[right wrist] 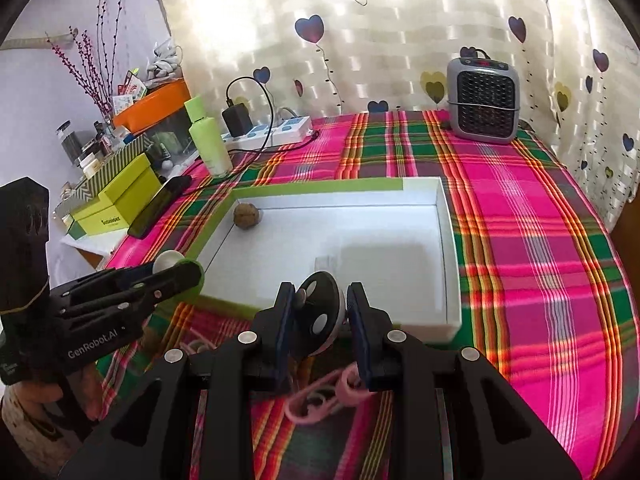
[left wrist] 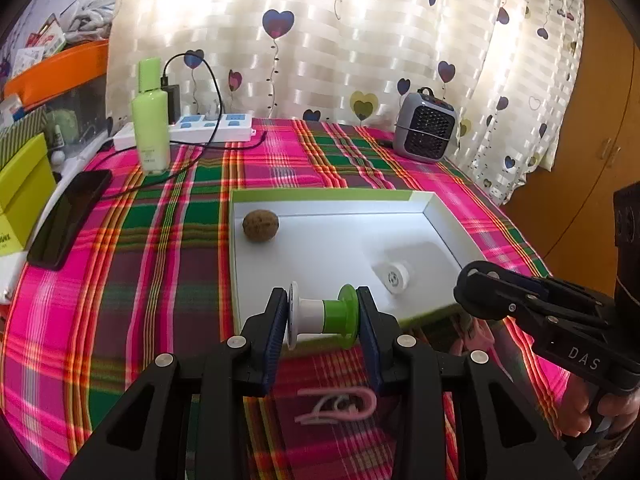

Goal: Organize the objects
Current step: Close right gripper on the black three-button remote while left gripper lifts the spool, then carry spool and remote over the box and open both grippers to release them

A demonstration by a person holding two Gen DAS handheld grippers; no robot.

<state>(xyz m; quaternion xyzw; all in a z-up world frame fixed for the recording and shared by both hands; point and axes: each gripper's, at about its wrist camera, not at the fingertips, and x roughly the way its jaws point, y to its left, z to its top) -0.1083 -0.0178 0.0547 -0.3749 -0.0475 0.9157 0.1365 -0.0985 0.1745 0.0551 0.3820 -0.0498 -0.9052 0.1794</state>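
Daylight enters through the heart-patterned curtain (left wrist: 320, 40) beyond both grippers, where the fabric is overexposed and its folds bleach to white. The plaid cloth (right wrist: 540, 240) is saturated and evenly lit. The white tray (left wrist: 320, 248), ahead of the left gripper (left wrist: 322, 316), carries soft grey shadows on its floor. A small brown ball (left wrist: 260, 225) in the tray casts a faint shadow toward the cameras. Fisheye distortion bends the bench edge and curtain; the corners are vignetted black. The pink loop (right wrist: 320, 396) beneath the right gripper (right wrist: 320, 316) appears blurred.
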